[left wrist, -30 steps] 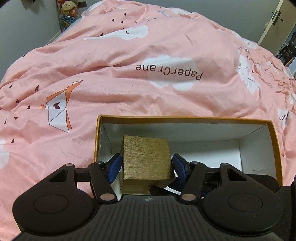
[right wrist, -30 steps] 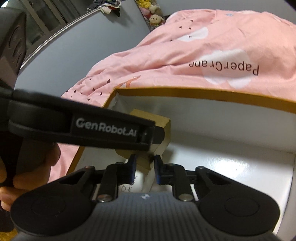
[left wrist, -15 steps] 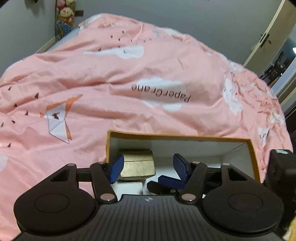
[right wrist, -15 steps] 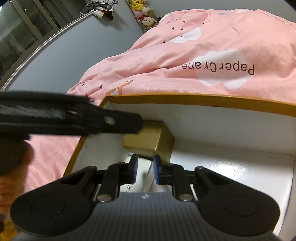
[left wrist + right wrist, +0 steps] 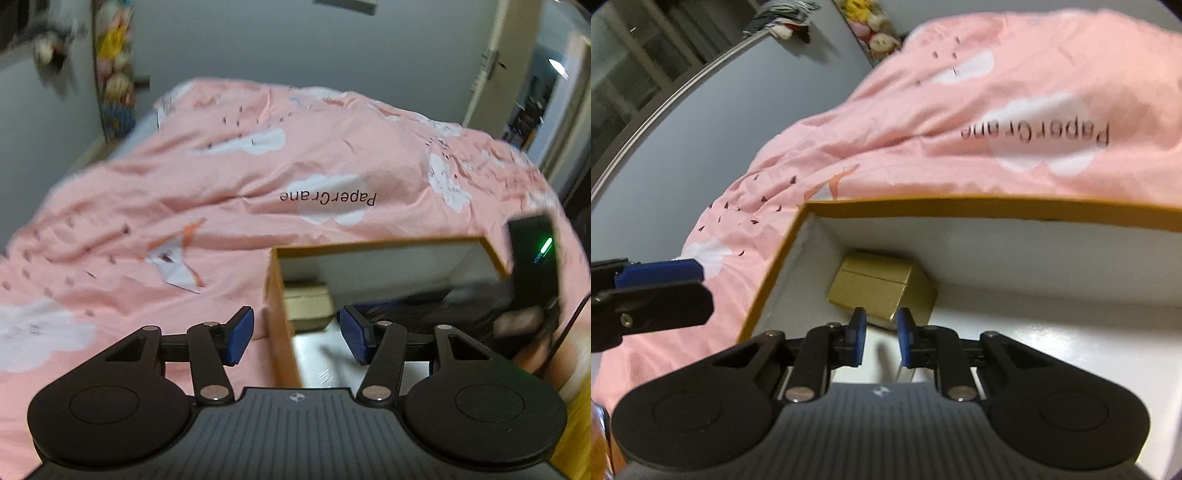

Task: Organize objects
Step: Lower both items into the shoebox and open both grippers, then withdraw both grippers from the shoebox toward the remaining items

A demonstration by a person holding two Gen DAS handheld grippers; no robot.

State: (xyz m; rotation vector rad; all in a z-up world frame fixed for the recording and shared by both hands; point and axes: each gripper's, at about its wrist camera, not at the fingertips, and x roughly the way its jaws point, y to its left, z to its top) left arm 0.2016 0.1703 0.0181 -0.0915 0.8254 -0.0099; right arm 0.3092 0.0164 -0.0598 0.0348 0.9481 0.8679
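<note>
A small gold box (image 5: 882,291) lies in the far left corner of an open orange-rimmed box with white inside (image 5: 979,206); both also show in the left wrist view, the gold box (image 5: 306,302) and the orange-rimmed box (image 5: 369,243). My left gripper (image 5: 295,336) is open and empty, raised over the big box's left wall. My right gripper (image 5: 880,339) hangs inside the big box just short of the gold box, its jaws a narrow gap apart around a thin pale item that is blurred.
The big box rests on a pink duvet (image 5: 221,206) printed with clouds and paper cranes. Grey walls, a door (image 5: 517,92) at the right and stuffed toys (image 5: 114,81) at the far left stand behind the bed.
My left gripper let go of the gold box, which now sits in the big box's corner, and has pulled back up and to the left. The right gripper stayed inside the box.
</note>
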